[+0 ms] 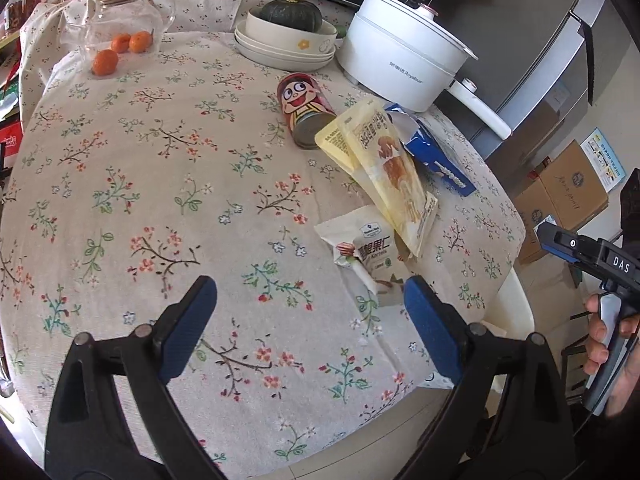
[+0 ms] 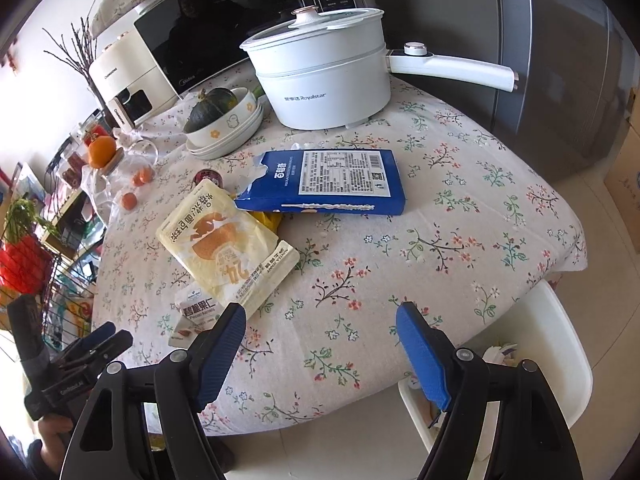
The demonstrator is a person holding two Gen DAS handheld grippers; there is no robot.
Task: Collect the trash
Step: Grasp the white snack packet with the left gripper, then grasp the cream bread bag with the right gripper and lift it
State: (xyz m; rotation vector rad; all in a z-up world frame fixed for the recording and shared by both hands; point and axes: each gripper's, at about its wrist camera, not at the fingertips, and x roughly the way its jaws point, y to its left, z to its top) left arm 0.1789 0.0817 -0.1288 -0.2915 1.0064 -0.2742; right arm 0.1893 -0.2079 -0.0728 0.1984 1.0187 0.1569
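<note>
Left gripper (image 1: 310, 308) is hovering above the cloth-covered surface (image 1: 140, 184), its jaws standing wide apart with only cloth between them. Right gripper (image 2: 320, 330) is likewise hanging over the surface near its edge, jaws spread and gripping nothing.

The trash is lying ahead of both sets of jaws. A white nut packet (image 2: 195, 317) is sitting just beside the right gripper's left jaw; in the left wrist view it is lying just ahead of the left gripper's right jaw. A yellow pouch (image 2: 224, 248) is overlapping the packet's far end. Beyond the pouch, a blue box (image 2: 332, 182) is lying flat with its torn end toward the pouch. A red can (image 1: 305, 114) is lying on its side, farther ahead of the left jaws, touching the pouch.

A white pot (image 2: 324, 80) and stacked bowls (image 2: 228, 128) holding a squash (image 2: 212, 108) are standing well beyond the trash.
</note>
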